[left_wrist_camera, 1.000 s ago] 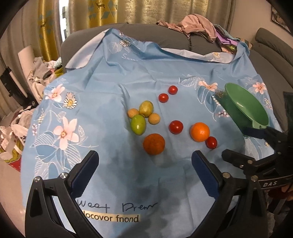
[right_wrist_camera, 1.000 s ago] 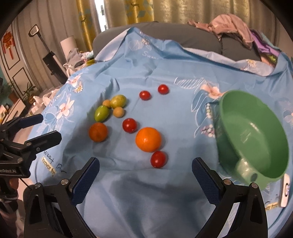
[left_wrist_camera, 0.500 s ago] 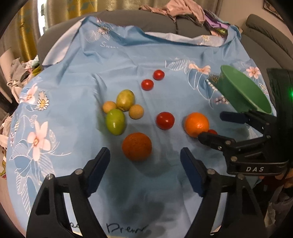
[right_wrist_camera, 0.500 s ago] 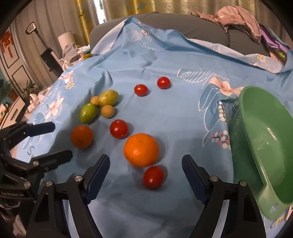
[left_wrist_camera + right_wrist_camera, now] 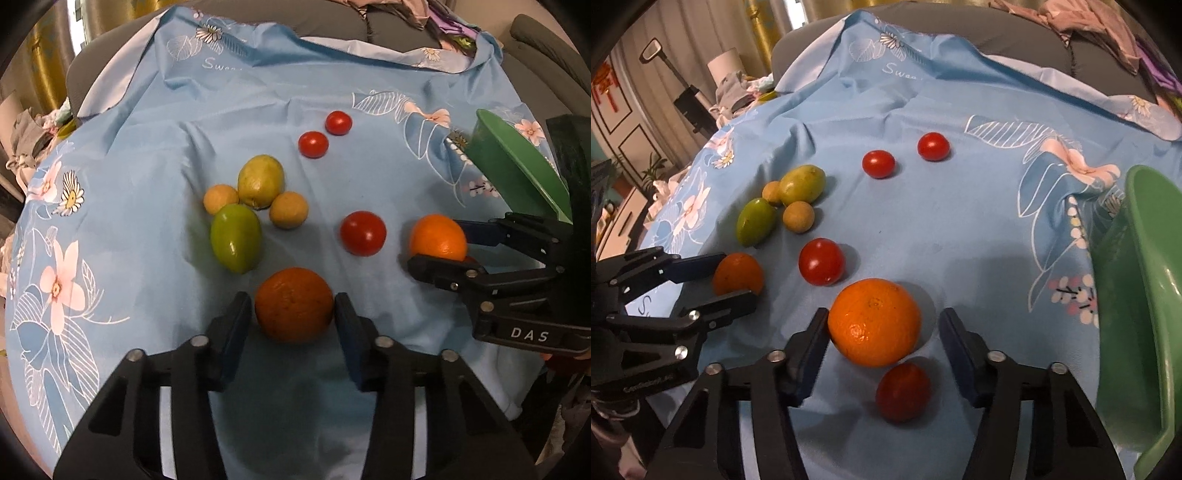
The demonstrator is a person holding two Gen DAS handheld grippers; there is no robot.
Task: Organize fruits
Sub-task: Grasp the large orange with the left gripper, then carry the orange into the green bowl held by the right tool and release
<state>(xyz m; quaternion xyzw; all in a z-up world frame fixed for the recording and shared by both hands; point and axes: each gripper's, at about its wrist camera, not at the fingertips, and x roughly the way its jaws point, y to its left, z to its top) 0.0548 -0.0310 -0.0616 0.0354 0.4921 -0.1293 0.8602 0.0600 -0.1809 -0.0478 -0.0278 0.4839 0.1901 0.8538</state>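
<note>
Fruit lies on a blue flowered cloth [image 5: 147, 155]. My left gripper [image 5: 294, 314] has its jaws closed around a dark orange [image 5: 293, 304], which rests on the cloth; both pads touch its sides. It also shows in the right wrist view [image 5: 738, 273]. My right gripper [image 5: 882, 328] straddles a bright orange [image 5: 874, 321], left pad touching, right pad a little apart. A small tomato [image 5: 903, 391] lies just in front of it. A larger tomato [image 5: 363, 233], two green fruits [image 5: 236, 242], two small yellow fruits [image 5: 289, 209] and two far tomatoes [image 5: 313, 144] lie around.
A green plastic bowl [image 5: 1145, 295] stands at the right edge of the cloth, also in the left wrist view [image 5: 517, 166]. Grey sofa cushions with piled clothes [image 5: 1089, 22] lie behind. Clutter and furniture [image 5: 690, 99] stand to the left.
Both grippers moved forward and down onto the fruit. The left jaws narrowed around the dark orange. The right jaws narrowed around the bright orange.
</note>
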